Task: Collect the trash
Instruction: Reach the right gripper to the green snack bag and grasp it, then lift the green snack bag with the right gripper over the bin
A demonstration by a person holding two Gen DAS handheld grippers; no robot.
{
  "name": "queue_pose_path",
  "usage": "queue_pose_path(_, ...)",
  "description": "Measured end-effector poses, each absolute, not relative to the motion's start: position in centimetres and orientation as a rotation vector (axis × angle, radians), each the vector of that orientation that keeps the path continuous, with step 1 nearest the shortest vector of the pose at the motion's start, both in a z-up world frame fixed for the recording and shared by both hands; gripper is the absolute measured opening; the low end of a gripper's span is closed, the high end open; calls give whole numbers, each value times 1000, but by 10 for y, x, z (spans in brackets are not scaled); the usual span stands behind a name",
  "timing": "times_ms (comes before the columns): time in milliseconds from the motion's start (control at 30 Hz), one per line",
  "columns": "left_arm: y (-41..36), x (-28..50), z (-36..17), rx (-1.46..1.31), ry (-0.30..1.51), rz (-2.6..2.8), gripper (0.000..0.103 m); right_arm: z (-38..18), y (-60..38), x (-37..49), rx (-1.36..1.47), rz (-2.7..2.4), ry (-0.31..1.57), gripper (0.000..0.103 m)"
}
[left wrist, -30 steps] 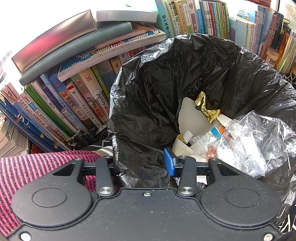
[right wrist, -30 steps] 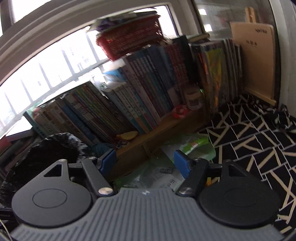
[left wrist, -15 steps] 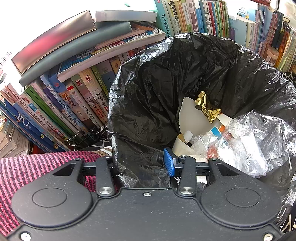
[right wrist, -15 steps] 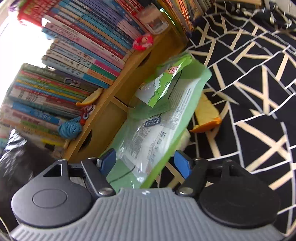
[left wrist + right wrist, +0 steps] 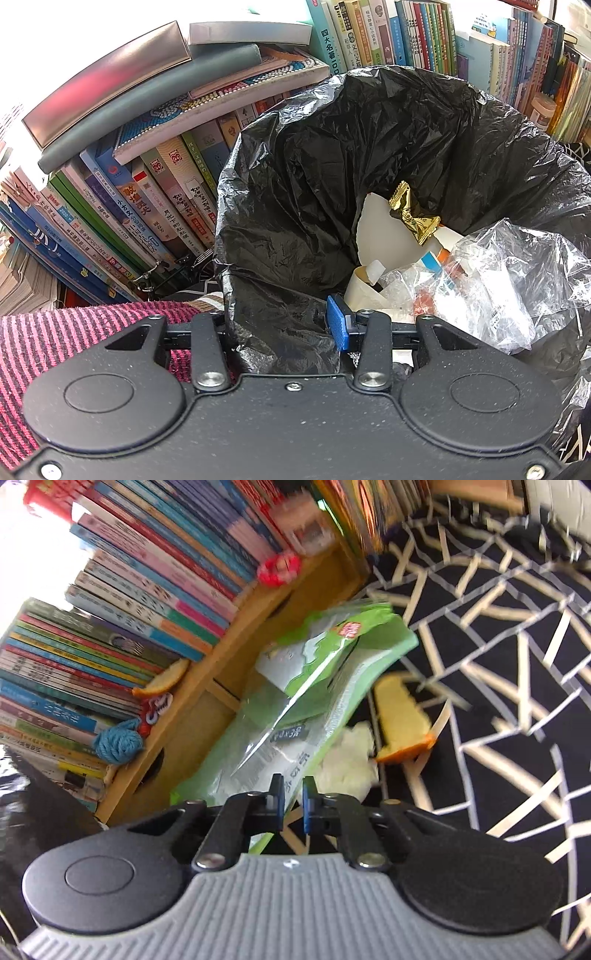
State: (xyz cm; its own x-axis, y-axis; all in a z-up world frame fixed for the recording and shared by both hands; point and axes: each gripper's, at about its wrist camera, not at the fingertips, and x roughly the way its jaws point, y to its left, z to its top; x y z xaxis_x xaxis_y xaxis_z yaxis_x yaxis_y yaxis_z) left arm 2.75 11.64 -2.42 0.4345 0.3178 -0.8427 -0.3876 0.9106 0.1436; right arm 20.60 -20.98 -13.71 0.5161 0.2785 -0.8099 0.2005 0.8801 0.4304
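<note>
A black trash bag (image 5: 332, 147) stands wide open in the left wrist view, with a gold wrapper (image 5: 413, 212), clear plastic (image 5: 509, 280) and paper scraps inside. My left gripper (image 5: 280, 328) is shut on the bag's near rim, which is bunched between the fingers; the left finger is hidden behind the plastic. In the right wrist view a green plastic package (image 5: 332, 657) lies against a wooden shelf (image 5: 207, 686). My right gripper (image 5: 293, 801) is closing its jaws to a narrow slit on the package's lower edge, which runs between the blue pads.
A wedge of orange peel (image 5: 404, 720) and crumpled white tissue (image 5: 347, 760) lie beside the package on black cloth with cream lines (image 5: 480, 664). Another peel (image 5: 162, 681) and a blue yarn ball (image 5: 118, 744) sit on the shelf. Books (image 5: 147, 206) crowd behind the bag; red striped cloth (image 5: 55, 332) lies left.
The right gripper dropped from facing the window and shelves down to the green package, then its jaws went from wide apart to nearly together on the package's edge. The left gripper kept still.
</note>
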Motion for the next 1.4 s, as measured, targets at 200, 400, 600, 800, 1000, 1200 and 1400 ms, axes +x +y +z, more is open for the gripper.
queue_pose_path(200,117,27,-24,-78,1031,438,40,-109,-219,199,378,27,1001,11)
queue_pose_path(400,116,27,-24,-78,1031,437,40,-89,-228,193,194,13,1062,13)
queue_pose_path(600,116,27,-24,-78,1031,437,40,-107,-258,195,488,58,1094,82)
queue_pose_path(800,116,27,-23,-73,1030,439,40,-150,-237,206,706,99,1156,83)
queue_pose_path(1000,115,27,-23,-75,1031,439,40,-184,-205,226,857,97,1201,63)
queue_pose_path(1200,116,27,-22,-84,1030,435,40,-176,-198,228,760,30,1204,8)
queue_pose_path(1400,117,27,-22,-82,1030,436,40,-113,-213,208,574,87,1055,4)
